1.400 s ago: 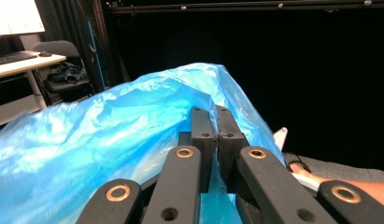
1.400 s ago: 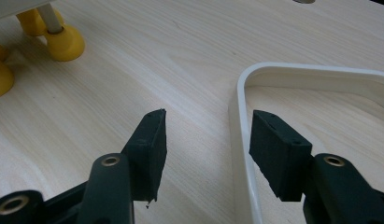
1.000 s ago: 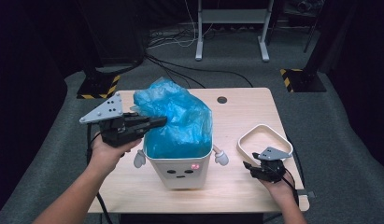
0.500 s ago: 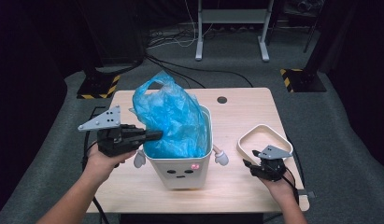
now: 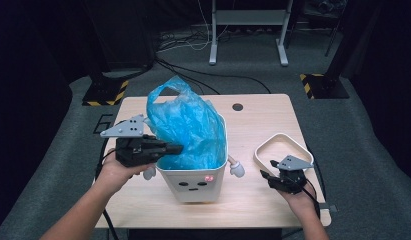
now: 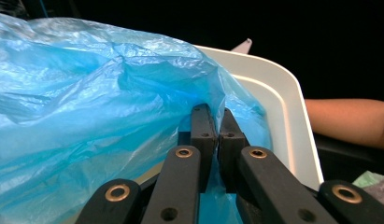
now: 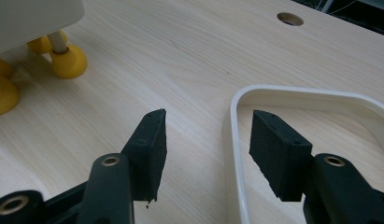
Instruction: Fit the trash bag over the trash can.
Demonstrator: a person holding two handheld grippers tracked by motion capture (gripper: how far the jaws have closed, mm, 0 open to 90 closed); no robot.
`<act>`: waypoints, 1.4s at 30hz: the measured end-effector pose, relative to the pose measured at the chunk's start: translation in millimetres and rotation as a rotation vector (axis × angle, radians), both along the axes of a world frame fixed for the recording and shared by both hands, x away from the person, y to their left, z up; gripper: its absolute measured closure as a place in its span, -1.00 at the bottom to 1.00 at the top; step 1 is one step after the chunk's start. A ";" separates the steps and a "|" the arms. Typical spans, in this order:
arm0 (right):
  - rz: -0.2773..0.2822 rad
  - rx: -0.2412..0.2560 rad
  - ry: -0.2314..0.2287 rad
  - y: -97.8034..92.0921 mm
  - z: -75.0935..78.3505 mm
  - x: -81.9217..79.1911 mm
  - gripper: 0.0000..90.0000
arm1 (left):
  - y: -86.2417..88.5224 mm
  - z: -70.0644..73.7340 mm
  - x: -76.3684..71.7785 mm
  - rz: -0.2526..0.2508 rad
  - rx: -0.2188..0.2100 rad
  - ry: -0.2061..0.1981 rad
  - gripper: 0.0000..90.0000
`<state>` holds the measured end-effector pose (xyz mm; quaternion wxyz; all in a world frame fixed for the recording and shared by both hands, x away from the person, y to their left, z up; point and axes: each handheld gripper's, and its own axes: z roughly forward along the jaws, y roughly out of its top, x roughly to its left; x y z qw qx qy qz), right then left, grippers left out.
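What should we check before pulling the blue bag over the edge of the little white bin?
1. Left gripper pinching the blue bag: ok, jaws shut on the plastic.
2. Bag edge over the white bin rim: not ok, bunched up above it.
3. Bin upright on the table: ok.
4. Right gripper free to help: ok, jaws open, astride the white ring's rim.
5. Bag free of tears: cannot tell.

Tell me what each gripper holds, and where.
Left gripper pinches the blue bag near the bin's left rim; right gripper is open, holding nothing.
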<state>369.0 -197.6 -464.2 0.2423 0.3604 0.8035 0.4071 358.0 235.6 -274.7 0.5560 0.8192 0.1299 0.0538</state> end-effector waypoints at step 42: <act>0.118 0.057 -0.083 25.9 66.7 2.0 0.00 | 21.7 52.8 12.2 0.145 -0.109 -0.044 0.06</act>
